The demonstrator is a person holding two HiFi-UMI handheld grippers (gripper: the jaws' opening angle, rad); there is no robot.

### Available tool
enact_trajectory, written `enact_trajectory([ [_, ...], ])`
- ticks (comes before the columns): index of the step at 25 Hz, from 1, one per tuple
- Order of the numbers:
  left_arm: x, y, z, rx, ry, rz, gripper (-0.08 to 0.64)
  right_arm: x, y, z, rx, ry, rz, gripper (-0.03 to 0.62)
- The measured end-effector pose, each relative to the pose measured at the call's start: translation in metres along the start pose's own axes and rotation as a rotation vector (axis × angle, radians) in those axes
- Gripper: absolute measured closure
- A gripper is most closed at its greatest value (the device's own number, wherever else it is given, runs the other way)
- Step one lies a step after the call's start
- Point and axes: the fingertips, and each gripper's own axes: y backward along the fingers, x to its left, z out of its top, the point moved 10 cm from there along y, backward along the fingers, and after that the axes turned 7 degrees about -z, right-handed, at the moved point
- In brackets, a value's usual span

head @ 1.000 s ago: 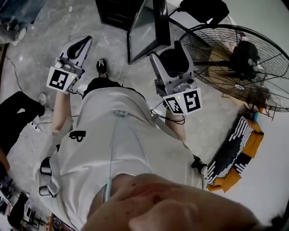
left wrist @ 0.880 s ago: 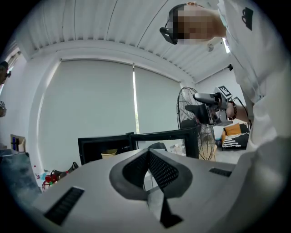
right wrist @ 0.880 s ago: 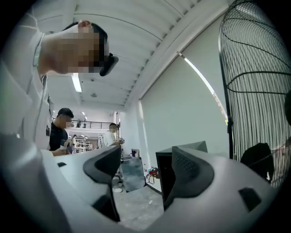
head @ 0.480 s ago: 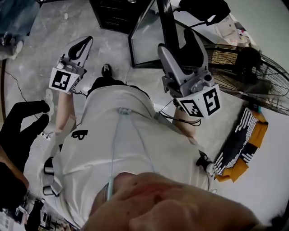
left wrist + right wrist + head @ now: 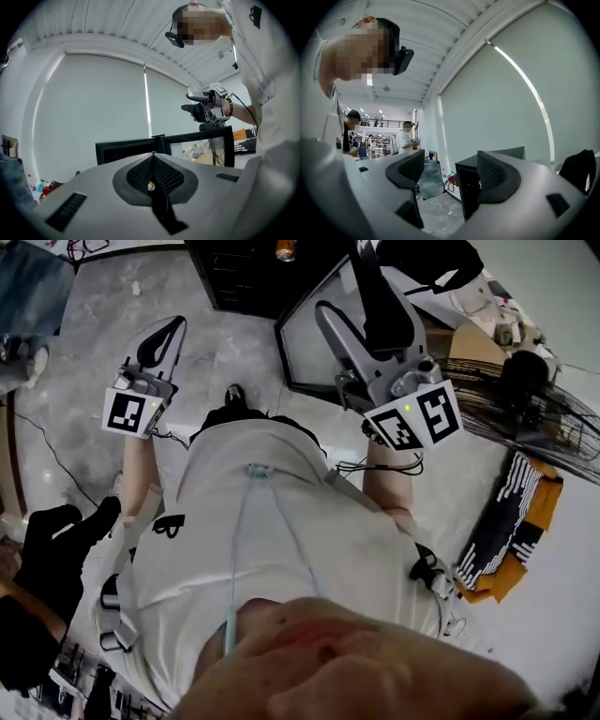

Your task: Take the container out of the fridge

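Observation:
The small black fridge point(image 5: 242, 279) stands on the floor ahead, its glass door point(image 5: 314, 345) swung open to the right. A small orange object point(image 5: 286, 249) sits inside at the top edge of the head view; I cannot tell if it is the container. My left gripper point(image 5: 169, 330) is held up at the left, away from the fridge, jaws shut with nothing in them point(image 5: 152, 157). My right gripper point(image 5: 364, 298) hovers over the open door, jaws open and empty point(image 5: 450, 174). Between its jaws I see the fridge point(image 5: 469, 192).
A large floor fan point(image 5: 534, 399) stands at the right, with a striped orange and black bag point(image 5: 511, 521) near it. A person's dark leg and shoe point(image 5: 66, 531) are at the left. Other people stand far back point(image 5: 404, 136). Cables run over the grey floor point(image 5: 75, 427).
My right gripper has moved up and forward over the open fridge door. The fridge interior has come further into the head view. The left gripper has hardly moved.

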Motion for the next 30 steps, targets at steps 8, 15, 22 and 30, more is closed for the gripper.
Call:
enact_trajectory([
  [8, 0.056, -0.030, 0.012, -0.106, -0.015, -0.044, 0.551, -0.010, -0.056, -0.025, 0.041, 0.009, -0.020, 0.256],
  [15, 0.061, -0.034, 0.017, -0.089, -0.003, -0.049, 0.551, -0.019, -0.074, -0.037, 0.084, -0.032, -0.014, 0.256],
  [22, 0.063, -0.035, 0.013, -0.067, -0.004, -0.025, 0.551, -0.025, -0.088, -0.039, 0.073, -0.036, 0.027, 0.256],
  [30, 0.064, -0.042, 0.016, -0.081, 0.014, -0.013, 0.551, -0.031, -0.099, -0.047, 0.096, -0.040, 0.045, 0.256],
])
